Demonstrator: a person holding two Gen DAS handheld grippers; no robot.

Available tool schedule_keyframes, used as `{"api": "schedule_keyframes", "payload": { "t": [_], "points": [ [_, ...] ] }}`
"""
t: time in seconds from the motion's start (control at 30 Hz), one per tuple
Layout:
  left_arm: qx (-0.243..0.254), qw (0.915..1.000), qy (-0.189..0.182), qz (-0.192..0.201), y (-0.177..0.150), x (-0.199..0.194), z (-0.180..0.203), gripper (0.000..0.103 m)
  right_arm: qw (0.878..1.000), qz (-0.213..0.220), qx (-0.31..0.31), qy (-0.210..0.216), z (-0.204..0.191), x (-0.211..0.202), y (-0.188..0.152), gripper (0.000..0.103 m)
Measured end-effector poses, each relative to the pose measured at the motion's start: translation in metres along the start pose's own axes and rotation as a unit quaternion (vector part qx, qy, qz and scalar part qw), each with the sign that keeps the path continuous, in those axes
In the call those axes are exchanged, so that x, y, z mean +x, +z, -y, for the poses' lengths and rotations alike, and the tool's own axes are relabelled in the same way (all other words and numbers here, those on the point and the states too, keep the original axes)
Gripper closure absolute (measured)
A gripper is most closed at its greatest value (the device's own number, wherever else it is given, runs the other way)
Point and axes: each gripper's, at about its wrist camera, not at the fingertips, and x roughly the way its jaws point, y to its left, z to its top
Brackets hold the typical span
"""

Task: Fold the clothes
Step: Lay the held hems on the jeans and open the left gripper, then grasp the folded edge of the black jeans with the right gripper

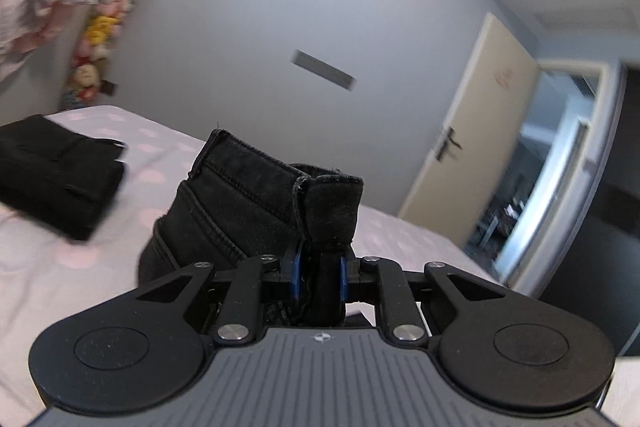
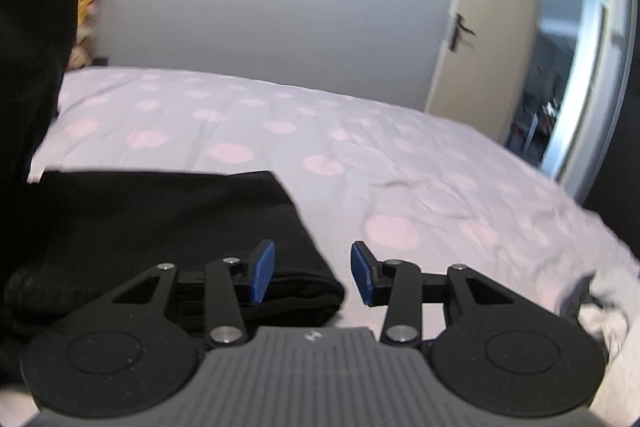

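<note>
My left gripper (image 1: 320,277) is shut on the waistband of a pair of black jeans (image 1: 248,199) and holds it raised above the bed. A folded black garment (image 1: 56,171) lies on the bed to the left. In the right wrist view, my right gripper (image 2: 313,277) is open and empty, low over the bed, with its left fingertip (image 2: 262,275) above the edge of black fabric (image 2: 160,223) spread on the sheet. More black cloth (image 2: 32,67) hangs at the far left.
The bed (image 2: 360,155) has a pale sheet with pink dots. A grey wall and a cream door (image 2: 480,27) stand beyond it, with an open doorway to the right. Stuffed toys (image 1: 100,27) hang on the wall at left. A white-grey cloth (image 2: 604,307) lies at the bed's right edge.
</note>
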Motion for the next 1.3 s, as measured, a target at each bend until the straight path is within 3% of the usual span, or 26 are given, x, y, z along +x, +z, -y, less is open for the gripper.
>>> {"api": "schedule_keyframes", "payload": {
  "t": [0.13, 0.3, 0.5, 0.53, 0.57, 0.6, 0.7, 0.83, 0.93, 1.03, 1.13, 1.3],
  "points": [
    [0.028, 0.998, -0.029, -0.049, -0.023, 0.03, 0.014, 0.083, 0.998, -0.026, 0.048, -0.006, 0.02, 0.004, 0.005, 0.058],
    [0.067, 0.9895, -0.042, -0.121, -0.053, 0.058, 0.029, 0.079, 0.996, -0.055, 0.064, -0.029, 0.032, 0.012, 0.004, 0.058],
    [0.049, 0.9836, -0.069, -0.159, -0.066, 0.067, 0.026, 0.068, 0.994, -0.049, 0.094, -0.034, 0.046, 0.002, 0.0, 0.058],
    [0.051, 0.9836, -0.072, -0.157, -0.065, 0.066, 0.027, 0.061, 0.994, -0.047, 0.097, -0.034, 0.047, 0.001, 0.0, 0.058],
    [0.045, 0.9833, -0.085, -0.154, -0.063, 0.063, 0.027, 0.044, 0.993, -0.045, 0.1, -0.035, 0.048, -0.001, 0.0, 0.058],
    [0.033, 0.9824, -0.104, -0.152, -0.061, 0.059, 0.026, 0.036, 0.993, -0.041, 0.102, -0.036, 0.048, -0.003, 0.001, 0.058],
    [-0.011, 0.9755, -0.157, -0.154, -0.055, 0.05, 0.02, 0.036, 0.993, -0.027, 0.107, -0.038, 0.049, -0.016, 0.002, 0.056],
    [0.003, 0.9853, -0.118, -0.124, -0.047, 0.032, 0.016, 0.036, 0.993, -0.017, 0.108, -0.033, 0.052, -0.024, 0.007, 0.056],
    [0.006, 0.9891, -0.076, -0.126, -0.044, 0.022, 0.003, 0.036, 0.995, -0.019, 0.101, -0.02, 0.05, -0.027, 0.013, 0.054],
    [0.006, 0.9916, -0.024, -0.127, -0.041, 0.013, -0.015, 0.036, 0.995, -0.027, 0.093, 0.002, 0.047, -0.029, 0.02, 0.043],
    [-0.025, 0.9904, 0.023, -0.134, -0.032, 0.01, -0.039, 0.036, 0.995, -0.045, 0.083, 0.03, 0.041, -0.029, 0.028, 0.032],
    [-0.111, 0.9814, 0.086, -0.131, -0.019, -0.002, -0.082, 0.035, 0.989, -0.083, 0.086, 0.085, 0.031, -0.028, 0.041, 0.027]
  ]
}}
